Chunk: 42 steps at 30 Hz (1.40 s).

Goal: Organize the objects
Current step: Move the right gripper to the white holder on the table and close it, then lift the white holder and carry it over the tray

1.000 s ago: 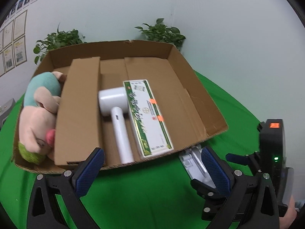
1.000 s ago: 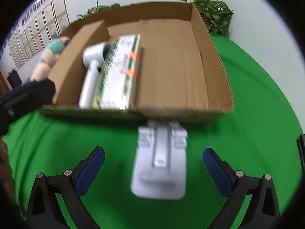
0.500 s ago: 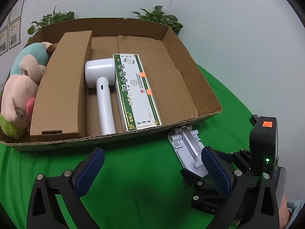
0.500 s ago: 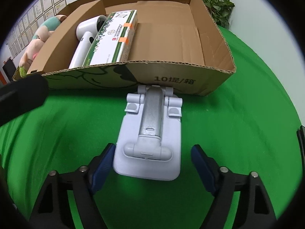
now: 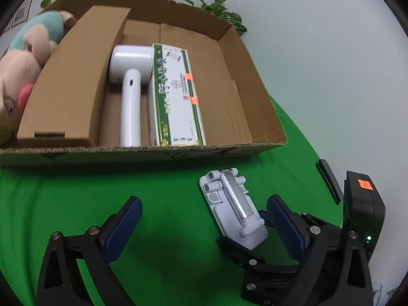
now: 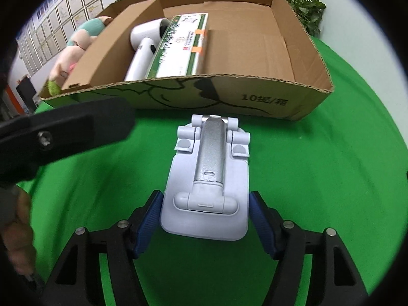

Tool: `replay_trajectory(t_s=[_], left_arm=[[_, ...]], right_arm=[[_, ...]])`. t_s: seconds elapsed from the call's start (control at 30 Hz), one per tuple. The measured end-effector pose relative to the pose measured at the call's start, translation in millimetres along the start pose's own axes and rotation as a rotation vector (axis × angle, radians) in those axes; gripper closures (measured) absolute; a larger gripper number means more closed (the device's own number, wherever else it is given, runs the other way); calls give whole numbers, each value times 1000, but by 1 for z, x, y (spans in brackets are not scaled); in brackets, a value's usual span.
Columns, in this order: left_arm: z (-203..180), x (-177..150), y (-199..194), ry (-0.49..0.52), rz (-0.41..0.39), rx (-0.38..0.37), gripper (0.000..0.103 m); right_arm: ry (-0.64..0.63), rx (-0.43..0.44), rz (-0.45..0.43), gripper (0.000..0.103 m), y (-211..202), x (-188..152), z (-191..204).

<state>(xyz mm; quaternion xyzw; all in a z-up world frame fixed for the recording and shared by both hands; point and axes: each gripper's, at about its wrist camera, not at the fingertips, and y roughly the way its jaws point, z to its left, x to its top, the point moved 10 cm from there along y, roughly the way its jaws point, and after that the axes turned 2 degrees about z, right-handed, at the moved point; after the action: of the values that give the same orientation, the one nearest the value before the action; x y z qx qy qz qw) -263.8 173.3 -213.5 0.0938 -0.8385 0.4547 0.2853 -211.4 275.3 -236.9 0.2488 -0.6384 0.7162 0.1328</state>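
A white folding stand with a silver arm [image 6: 207, 191] lies on the green cloth in front of the cardboard box [image 6: 255, 97]. My right gripper [image 6: 205, 223] has its blue pads against both sides of the stand's near end. The stand also shows in the left wrist view [image 5: 233, 205], with the right gripper around it. My left gripper [image 5: 204, 232] is open and empty above the cloth, left of the stand. The box [image 5: 142, 153] holds a white hair dryer [image 5: 131, 97], a green-and-white carton [image 5: 176, 94] and a plush toy [image 5: 20, 71].
A cardboard flap [image 5: 74, 84] stands inside the box between the plush toy and the hair dryer. The box floor to the right of the carton is bare [image 5: 224, 102]. Plants [image 6: 306, 5] stand behind the box by the wall.
My right gripper moved forward and closed its fingers onto the stand's near end. My left gripper drew back and lower, so the box now sits farther off.
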Motion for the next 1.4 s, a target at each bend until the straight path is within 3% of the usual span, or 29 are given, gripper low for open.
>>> replay_trajectory(t_s=[0.3,0.43,0.5,0.57,0.8,1.07,1.4], left_arm=[[-1,-19,16,-80,85,-110,20],[-5,-29,25,-80,121,-133,38],[-6,-30,25,-65,113,-121,42],[-6,-32,28,-67,132,-124,55],[-2,-32,25,-67,120,-98,58],[-10,-21,14,-48,102,-97,68],[-20,-14,-8,-12,73,-94,73]], right_arm=[[2,87,14,36,-9,-13,18],[16,143,31,36,-7,-14,18],[25,172,40,36,-8,-16,20],[31,201,50,36,-8,-18,23],[58,263,59,36,-9,-22,28],[66,279,56,36,-11,-24,25],[54,295,41,36,-18,-16,23]])
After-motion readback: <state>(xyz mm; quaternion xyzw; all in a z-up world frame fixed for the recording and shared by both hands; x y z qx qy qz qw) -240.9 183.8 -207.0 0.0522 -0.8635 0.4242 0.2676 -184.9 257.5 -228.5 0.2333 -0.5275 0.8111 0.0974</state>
